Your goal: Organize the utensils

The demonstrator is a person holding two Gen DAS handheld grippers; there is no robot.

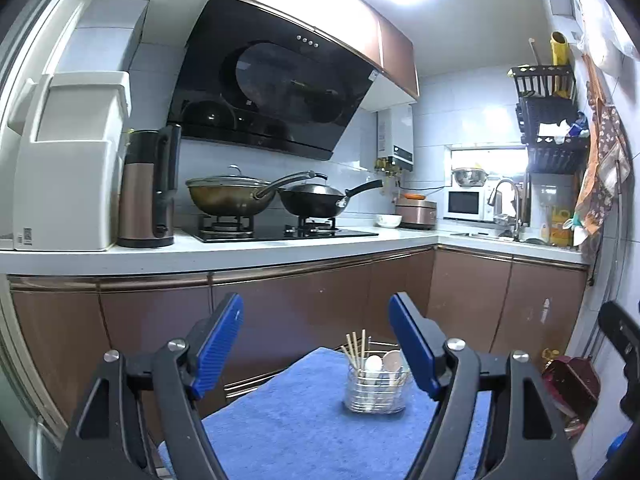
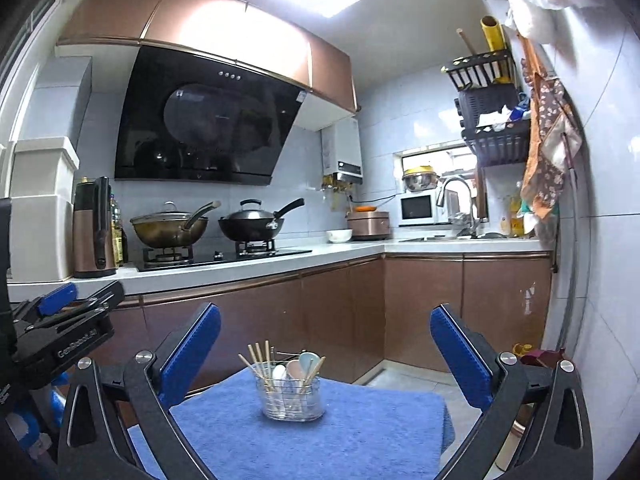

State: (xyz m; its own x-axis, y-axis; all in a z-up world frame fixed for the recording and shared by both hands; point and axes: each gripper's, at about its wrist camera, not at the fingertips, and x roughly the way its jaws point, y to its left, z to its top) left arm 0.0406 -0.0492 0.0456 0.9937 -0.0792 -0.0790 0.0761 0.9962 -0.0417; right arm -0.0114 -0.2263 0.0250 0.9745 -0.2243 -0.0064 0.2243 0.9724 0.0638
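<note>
A clear glass holder (image 1: 376,394) stands on a blue towel (image 1: 288,420) and holds wooden chopsticks (image 1: 355,346) and pale spoons (image 1: 374,364). It also shows in the right wrist view (image 2: 292,398), with chopsticks (image 2: 258,356) and spoons (image 2: 296,368) upright in it, on the towel (image 2: 340,436). My left gripper (image 1: 316,320) is open and empty, held back from and above the holder. My right gripper (image 2: 324,328) is open and empty, also back from the holder. The left gripper shows at the left edge of the right wrist view (image 2: 76,300).
A white counter (image 1: 280,246) runs behind with a gas hob, two woks (image 1: 232,196), a brown kettle (image 1: 148,192), a rice cooker, a microwave (image 1: 468,204) and a sink tap. Brown cabinets (image 1: 320,304) stand below. A tiled wall (image 2: 600,280) is at the right.
</note>
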